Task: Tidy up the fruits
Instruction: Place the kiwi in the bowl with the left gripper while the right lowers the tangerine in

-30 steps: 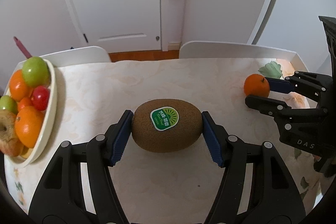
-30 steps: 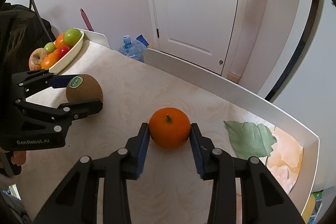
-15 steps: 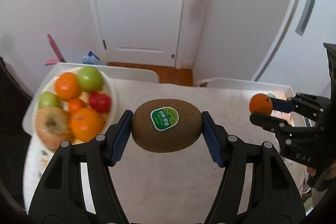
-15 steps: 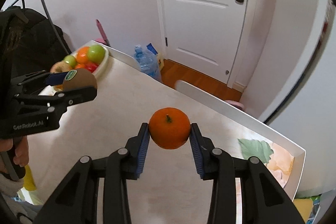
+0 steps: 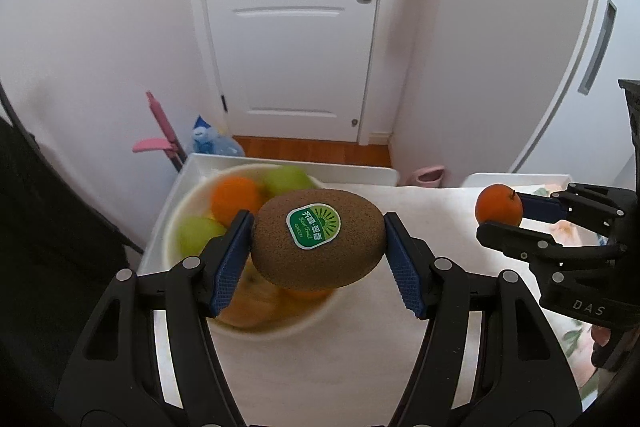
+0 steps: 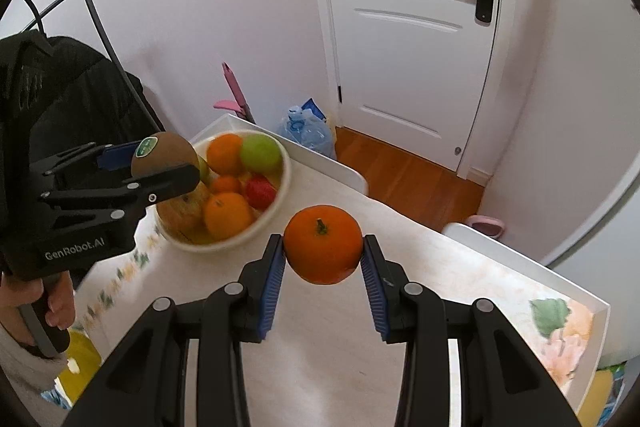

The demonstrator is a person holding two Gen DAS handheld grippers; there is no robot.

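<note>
White door and pale walls behind a bench [image 6: 328, 339] with two fruits held above it.
Left gripper [image 5: 318, 253] has its jaws clamped on a kiwi [image 5: 318, 243], the fruit bowl [image 5: 276, 327] just below and beyond them; right gripper [image 6: 323, 259] has its jaws clamped on an orange [image 6: 323, 245], the bowl farther off to their left.

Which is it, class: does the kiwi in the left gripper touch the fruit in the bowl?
Cannot tell. In the right wrist view the kiwi overlaps the bowl's fruit with no plain gap; in the left wrist view it hides them.
</note>
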